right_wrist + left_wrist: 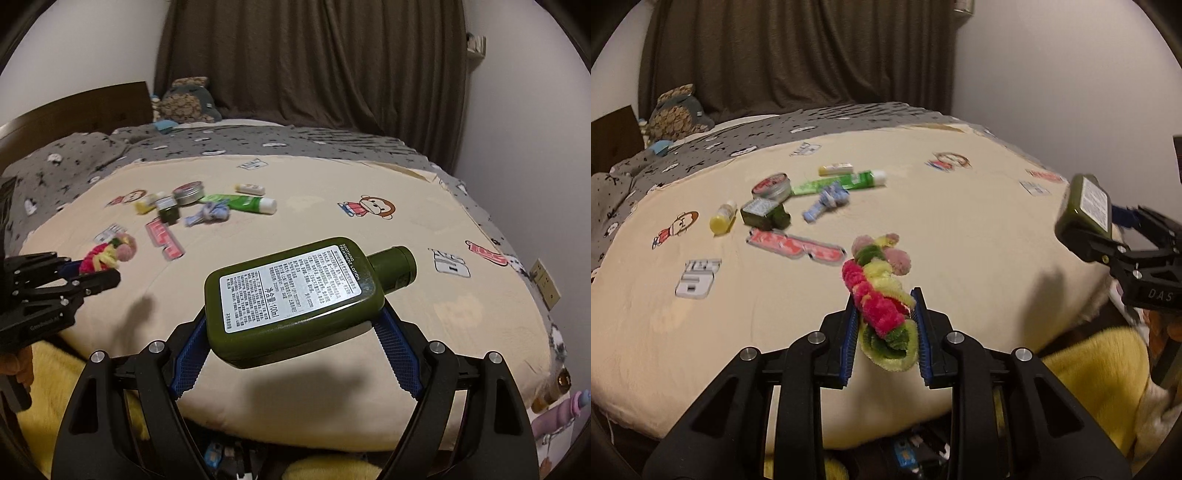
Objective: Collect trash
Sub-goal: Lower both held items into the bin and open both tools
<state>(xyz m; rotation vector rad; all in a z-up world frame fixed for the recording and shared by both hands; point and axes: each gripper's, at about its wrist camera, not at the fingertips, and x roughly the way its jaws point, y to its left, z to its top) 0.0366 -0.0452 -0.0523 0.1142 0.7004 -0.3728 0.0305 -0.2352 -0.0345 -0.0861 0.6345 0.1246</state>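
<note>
Spreading beneath both grippers is the cream cartoon-print bed [406, 221]. Right gripper [293, 332] jaws are pinching the dark-green plastic lotion bottle [295, 291]; left gripper [886, 332] jaws are squeezing the pink-and-yellow fuzzy chenille bundle [875, 295]. Keeping both grips firm seems wise while carrying them binward.

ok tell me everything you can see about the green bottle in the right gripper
The green bottle is a flat, dark olive, plastic-looking flask with a round cap of the same colour and a white label reading "soothing treatment lotion" and "100ml". The cap is on. It lies label-up, cap pointing away to the right, clamped by its lower body in the right gripper, above the cream bedspread.
</note>
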